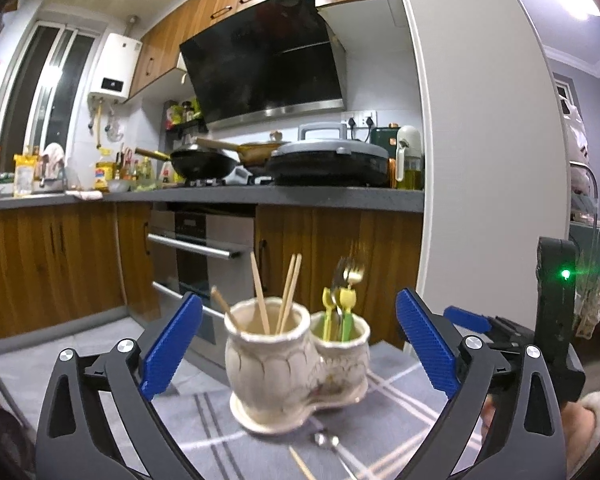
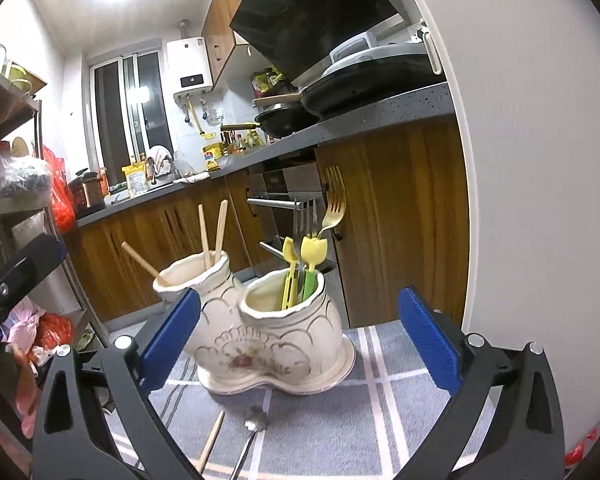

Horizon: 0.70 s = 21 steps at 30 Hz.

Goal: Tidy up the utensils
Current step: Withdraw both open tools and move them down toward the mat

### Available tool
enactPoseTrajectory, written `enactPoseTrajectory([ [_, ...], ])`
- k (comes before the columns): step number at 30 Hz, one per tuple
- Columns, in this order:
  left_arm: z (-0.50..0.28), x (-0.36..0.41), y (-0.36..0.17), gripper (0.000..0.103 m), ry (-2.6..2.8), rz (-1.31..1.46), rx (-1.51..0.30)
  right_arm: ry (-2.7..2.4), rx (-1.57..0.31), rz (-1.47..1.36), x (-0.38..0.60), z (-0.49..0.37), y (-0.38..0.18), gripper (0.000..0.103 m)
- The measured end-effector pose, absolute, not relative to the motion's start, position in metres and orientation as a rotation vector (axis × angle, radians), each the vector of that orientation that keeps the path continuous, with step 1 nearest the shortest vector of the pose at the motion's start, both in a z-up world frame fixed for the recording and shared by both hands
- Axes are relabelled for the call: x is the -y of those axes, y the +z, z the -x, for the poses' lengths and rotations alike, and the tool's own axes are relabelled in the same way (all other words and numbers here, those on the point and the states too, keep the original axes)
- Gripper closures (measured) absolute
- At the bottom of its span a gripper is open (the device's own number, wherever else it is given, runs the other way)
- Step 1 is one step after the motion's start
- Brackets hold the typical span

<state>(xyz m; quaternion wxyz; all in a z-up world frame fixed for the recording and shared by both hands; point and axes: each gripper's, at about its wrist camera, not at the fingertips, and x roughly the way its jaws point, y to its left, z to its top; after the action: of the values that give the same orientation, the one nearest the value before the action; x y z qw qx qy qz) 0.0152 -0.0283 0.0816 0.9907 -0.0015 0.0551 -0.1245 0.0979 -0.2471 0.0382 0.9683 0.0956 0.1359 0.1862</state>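
here, a cream ceramic double utensil holder (image 1: 296, 364) is seen standing upright on a grey checked tablecloth (image 1: 384, 412). wooden chopsticks (image 1: 276, 296) are held in its taller pot, while a gold fork (image 2: 334, 204) and yellow and green plastic-handled cutlery (image 2: 300, 276) are kept in the lower pot beside it. on the cloth in front of the holder, a metal spoon (image 2: 252, 432) and a loose chopstick (image 2: 211, 444) are left lying, apart from the holder's base. the left gripper (image 1: 298, 346) is held with its blue pads spread wide on either side of the holder, nothing being touched. the right gripper (image 2: 300, 342) is likewise spread wide, with nothing gripped, and the holder is framed between its pads.
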Motion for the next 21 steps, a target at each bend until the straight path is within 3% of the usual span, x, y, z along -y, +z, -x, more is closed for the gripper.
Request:
enactPoseTrajectory([
  [21, -0.009, -0.009, 0.027, 0.006, -0.149, 0.08, -0.273, 0.382, -0.288, -0.085, 0.226, -0.076, 0.019, 0.005],
])
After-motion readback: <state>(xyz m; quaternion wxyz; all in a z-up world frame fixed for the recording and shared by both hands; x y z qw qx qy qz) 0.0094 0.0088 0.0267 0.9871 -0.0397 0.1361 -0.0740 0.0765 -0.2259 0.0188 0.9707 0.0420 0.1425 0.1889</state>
